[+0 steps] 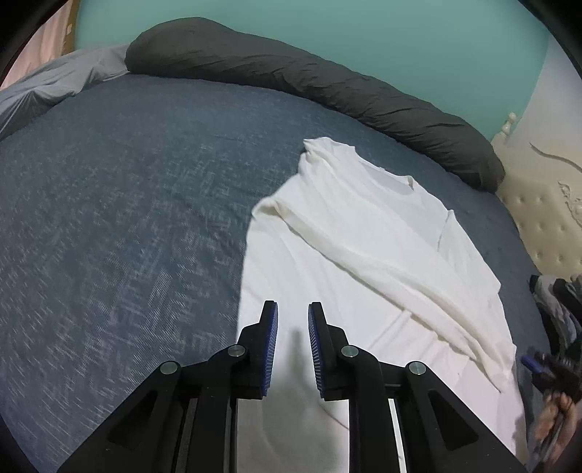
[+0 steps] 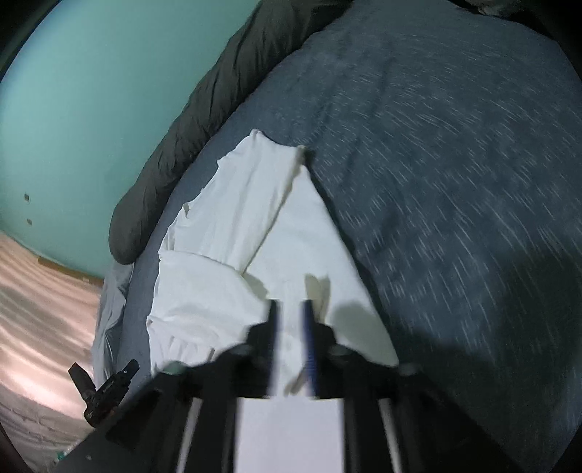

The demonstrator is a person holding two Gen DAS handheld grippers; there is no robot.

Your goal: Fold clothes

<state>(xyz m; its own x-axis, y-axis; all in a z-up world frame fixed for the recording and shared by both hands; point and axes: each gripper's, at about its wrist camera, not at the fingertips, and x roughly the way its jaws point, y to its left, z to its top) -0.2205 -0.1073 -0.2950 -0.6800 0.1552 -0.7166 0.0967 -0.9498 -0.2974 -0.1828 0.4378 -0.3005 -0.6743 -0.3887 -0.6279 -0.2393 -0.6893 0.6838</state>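
- Across most of both views lies the bed (image 1: 120, 203), covered with a dark blue cover; it gives the wide flat surface that folding needs.
- Along the far edge of the bed, against the green wall (image 1: 327, 32), rests a long dark bolster (image 1: 327, 83), well apart from the work, so it is not in the way.
- On the right part of the bed lies the white shirt (image 1: 363, 233), its collar at the far end and its hem near the person. One side with its sleeve is already laid over the body, so I judge that the lengthwise fold is partly done.
- The left tongs (image 1: 293, 349) hover over the near part of the shirt. Their blue pads (image 1: 271, 345) stand a little apart and no cloth is between them; probably they have let the fabric go so that it stays flat.
- The right tongs (image 2: 291, 345) are blurred in the right wrist view, but a gap shows between the fingers, with only white cloth under them and none pinched.
- At the right edge of the left wrist view, the right tongs appear small beside the shirt's hem, held by a hand (image 1: 554, 411).
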